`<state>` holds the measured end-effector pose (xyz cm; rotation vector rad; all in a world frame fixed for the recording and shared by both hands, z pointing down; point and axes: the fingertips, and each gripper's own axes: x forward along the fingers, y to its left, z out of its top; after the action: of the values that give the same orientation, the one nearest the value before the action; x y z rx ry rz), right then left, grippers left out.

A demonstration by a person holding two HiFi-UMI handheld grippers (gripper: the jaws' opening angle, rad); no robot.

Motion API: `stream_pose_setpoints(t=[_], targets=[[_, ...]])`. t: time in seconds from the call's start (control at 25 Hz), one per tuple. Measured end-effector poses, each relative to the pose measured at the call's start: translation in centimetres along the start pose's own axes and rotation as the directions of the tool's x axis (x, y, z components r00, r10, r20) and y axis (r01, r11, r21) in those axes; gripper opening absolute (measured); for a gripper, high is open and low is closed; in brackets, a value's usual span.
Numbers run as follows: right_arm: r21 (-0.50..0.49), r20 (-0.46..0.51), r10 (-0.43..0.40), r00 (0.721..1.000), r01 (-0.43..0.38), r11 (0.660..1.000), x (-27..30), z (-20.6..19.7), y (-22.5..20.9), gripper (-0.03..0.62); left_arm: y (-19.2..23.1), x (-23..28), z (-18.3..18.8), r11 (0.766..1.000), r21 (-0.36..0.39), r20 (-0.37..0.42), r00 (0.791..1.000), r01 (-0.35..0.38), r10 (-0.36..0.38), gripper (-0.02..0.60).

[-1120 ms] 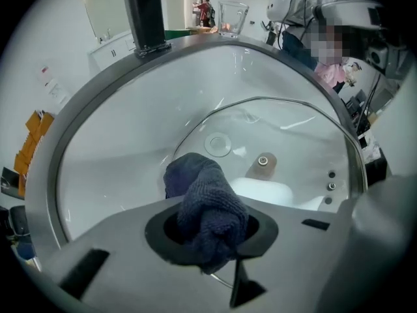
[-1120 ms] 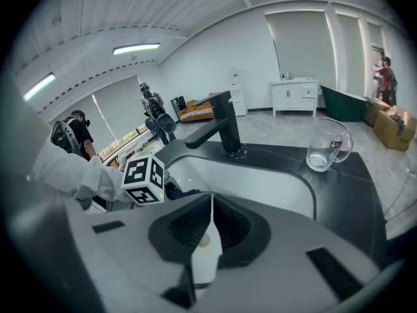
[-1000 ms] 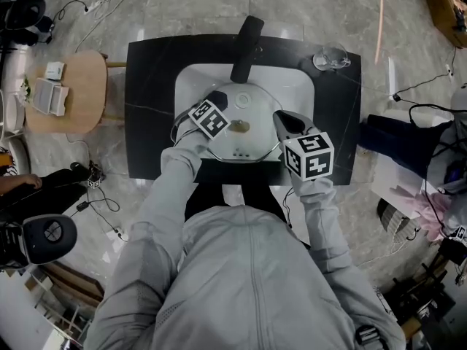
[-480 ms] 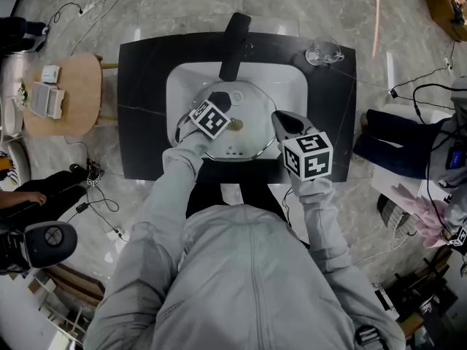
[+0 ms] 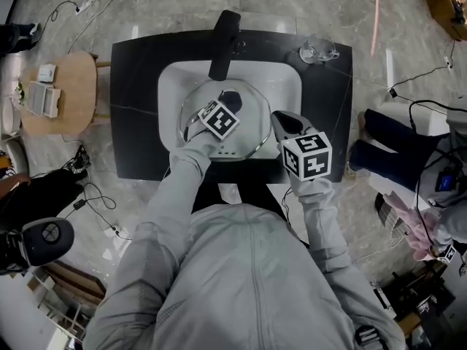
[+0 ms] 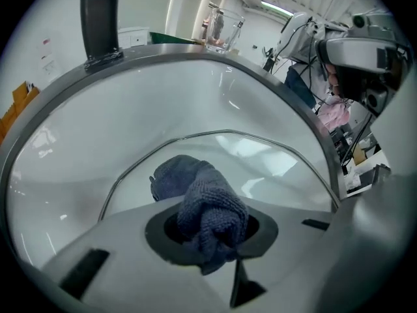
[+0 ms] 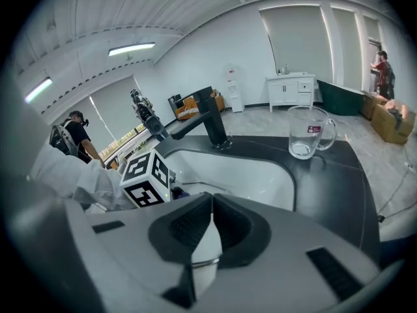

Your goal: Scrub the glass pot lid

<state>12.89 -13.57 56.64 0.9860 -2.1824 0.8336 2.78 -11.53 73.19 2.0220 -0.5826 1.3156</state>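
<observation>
A dark blue cloth (image 6: 203,204) is clamped in the closed jaws of the left gripper (image 6: 212,232) and pressed onto the glass pot lid (image 6: 264,154). The lid is set in the white sink (image 5: 169,79), just in front of the black faucet (image 5: 222,44). Its right edge is pinched by the right gripper (image 7: 205,240) — jaws shut on the metal rim.

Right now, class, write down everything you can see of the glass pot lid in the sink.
The glass pot lid is a round, clear, shallowly domed pane with a thin metal rim. It lies in the white sink, in front of the black faucet. The left gripper, shut on a dark blue cloth, holds that cloth against the glass. The right gripper is shut on the rim at the lid's right edge. No knob shows.
</observation>
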Motion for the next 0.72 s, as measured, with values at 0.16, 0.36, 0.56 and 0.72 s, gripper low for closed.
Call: stream_pose_setpoints(t=[0.16, 0.36, 0.56, 0.72], targets=[[-0.010, -0.012, 0.014, 1.000, -0.014, 1.000, -0.1, -0.1, -0.6, 0.031, -2.0, 1.2, 1.2, 0.998, -0.019, 0.015, 0.998, 0.057, -0.057, 0.087], [-0.015, -0.021, 0.029, 0.999, -0.029, 0.999, -0.1, -0.4, -1.5, 0.031, -3.9, 1.9, 2.8, 0.996, 0.000, 0.017, 0.996, 0.084, -0.084, 0.087], [-0.019, -0.020, 0.036, 0.999, -0.036, 0.999, -0.1, -0.2, -2.0, 0.031, -5.9, 2.3, 4.5, 0.992, 0.015, 0.033, 0.991, 0.126, -0.126, 0.087], [-0.020, -0.017, 0.035, 0.999, -0.035, 0.999, -0.4, -0.1, -2.2, 0.031, -7.2, 2.3, 5.7, 0.987, 0.021, 0.055, 0.986, 0.159, -0.160, 0.087]])
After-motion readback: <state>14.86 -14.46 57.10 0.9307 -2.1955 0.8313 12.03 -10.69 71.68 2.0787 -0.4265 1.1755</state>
